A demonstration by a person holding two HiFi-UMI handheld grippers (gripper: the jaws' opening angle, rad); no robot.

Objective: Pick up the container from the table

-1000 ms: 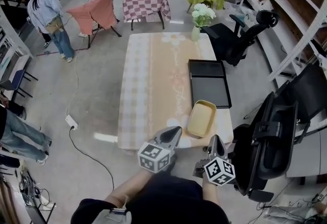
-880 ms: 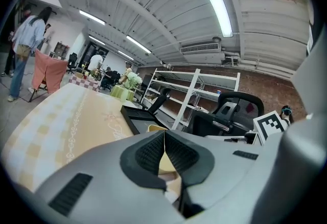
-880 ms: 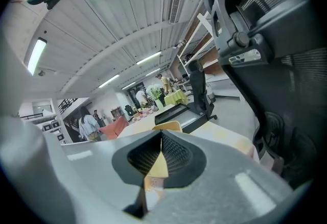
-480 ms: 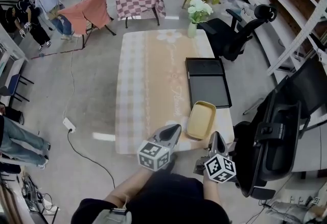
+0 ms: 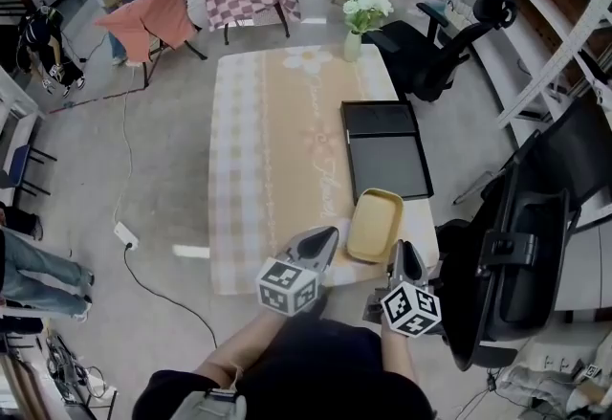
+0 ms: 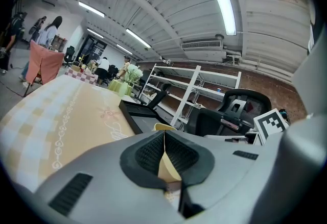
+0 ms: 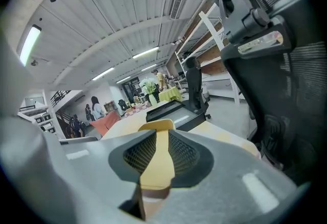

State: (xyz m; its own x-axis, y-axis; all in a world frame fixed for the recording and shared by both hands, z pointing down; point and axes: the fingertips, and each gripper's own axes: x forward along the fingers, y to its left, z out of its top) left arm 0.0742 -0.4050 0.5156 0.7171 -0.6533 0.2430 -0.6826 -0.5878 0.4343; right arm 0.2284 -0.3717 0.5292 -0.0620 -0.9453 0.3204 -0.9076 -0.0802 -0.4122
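From the head view, a yellow container [image 5: 375, 225] lies on the near right corner of the bench [image 5: 277, 141]. It sits just in front of a black tray [image 5: 384, 152], and a vase of flowers [image 5: 356, 18] stands at the far end. The left claw [image 5: 325, 234] points at the container's near left side. The right claw [image 5: 402, 249] sits just beside its near right corner. Both forearms rise from the bottom edge, and the claws aim forward over the bench edge, tipped a little downward. This view does not show how the jaws stand.

In the left gripper view, the left claw [image 6: 164, 135] has its tips pressed together on nothing. Only a thin sliver of the container [image 6: 161, 127] shows above and behind them. The bench top runs away to the left.

In the right gripper view, the right claw [image 7: 160, 154] is spread, and its jaws have just been opening. The container [image 7: 157, 126] fills the gap as a yellow band lying ahead of the tips, and the pads do not press on it. The tray [image 7: 168, 110] sits beyond it.
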